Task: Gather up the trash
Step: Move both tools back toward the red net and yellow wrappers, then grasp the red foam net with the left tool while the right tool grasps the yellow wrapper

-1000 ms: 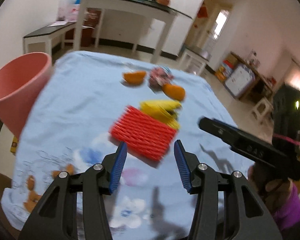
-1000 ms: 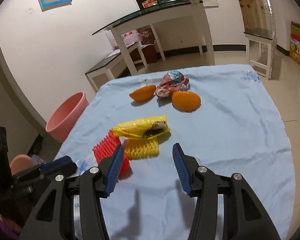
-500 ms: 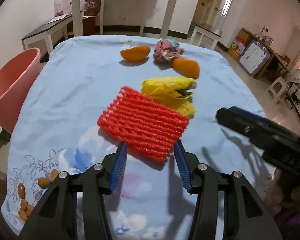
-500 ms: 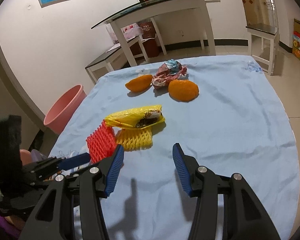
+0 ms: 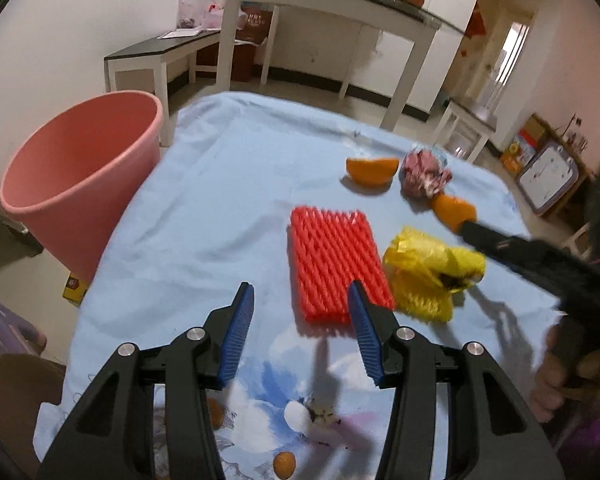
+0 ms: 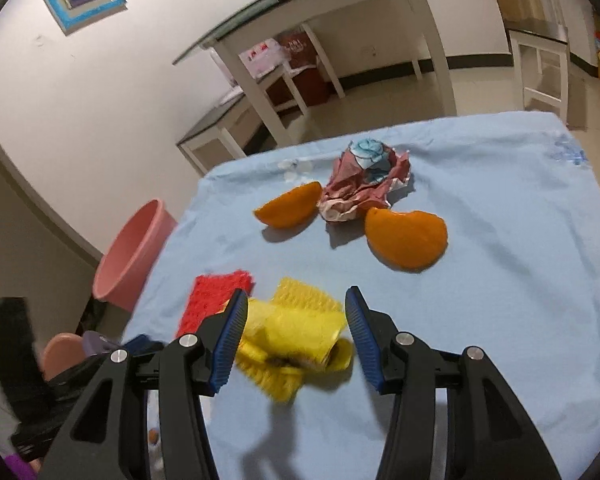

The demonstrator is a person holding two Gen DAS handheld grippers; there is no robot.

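1. Your right hand-held gripper (image 6: 295,322) stands wide and empty, its blue pads on either side of the yellow bag (image 6: 300,330), which lies on the blue cloth of the bench (image 6: 500,300) with a yellow foam net (image 6: 300,300) partly under it. Nothing is pinched yet.

2. Your left hand-held gripper (image 5: 300,328) is also wide and empty. Its right pad overlaps the near end of the red foam net (image 5: 334,256) in the picture; whether it touches, I cannot tell.

3. The bag looks thin, light and crinkly, so it will likely collapse and slide in a loose pinch. Close on the bunched middle, not on a loose edge, and expect the dark scraps at its open mouth to spill if you tip it.

4. Both foam nets should be very light, soft and springy. Squeeze across the short side, near an end, and they should fold without slipping.

5. The two orange peels (image 6: 408,238) and the crumpled wrapper (image 6: 364,178) lie farther back, close together. The peels seem stiffer and curved, perhaps slick inside; grip them across the rim.

6. The pink bin (image 5: 79,176) stands beside the bench's left edge.

7. Compared with a second ago, the right hand-held gripper has come forward until the bag sits between its pads, and the left view has swung so the red net now lies to the right of centre. The trash itself has not shifted.
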